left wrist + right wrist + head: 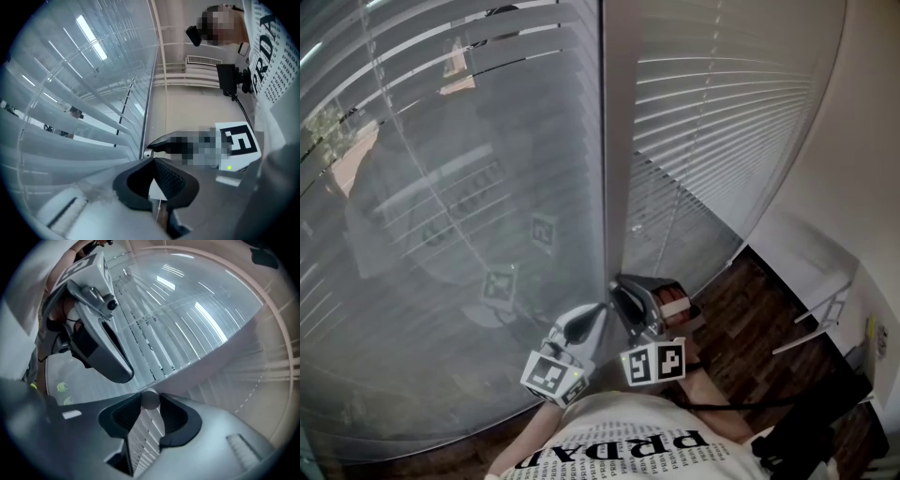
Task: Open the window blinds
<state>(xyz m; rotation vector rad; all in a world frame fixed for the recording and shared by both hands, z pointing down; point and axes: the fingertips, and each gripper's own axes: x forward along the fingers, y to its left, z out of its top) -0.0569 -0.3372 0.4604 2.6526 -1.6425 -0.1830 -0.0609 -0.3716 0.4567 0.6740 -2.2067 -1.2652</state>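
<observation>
Right gripper view: my right gripper (150, 404) clamps the tilt wand (150, 398) so I can twist the blinds (187, 324) open. My left gripper (153, 161) rests closed, empty.

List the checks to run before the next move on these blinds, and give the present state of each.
1. Right gripper on the round grey knob: ok, the knob sits between the jaw tips with the pads against both sides.
2. Left gripper empty: cannot tell; its jaws meet at the tips, and a thin cord could be pinched there.
3. Left gripper clear of the right jaws: ok, it sits beside them, apart.
4. Left blind slats open: partly, outdoors shows through.
5. Right blind slats open: not ok, nothing outdoors shows through.
6. Which blind the knob drives: cannot tell.
</observation>
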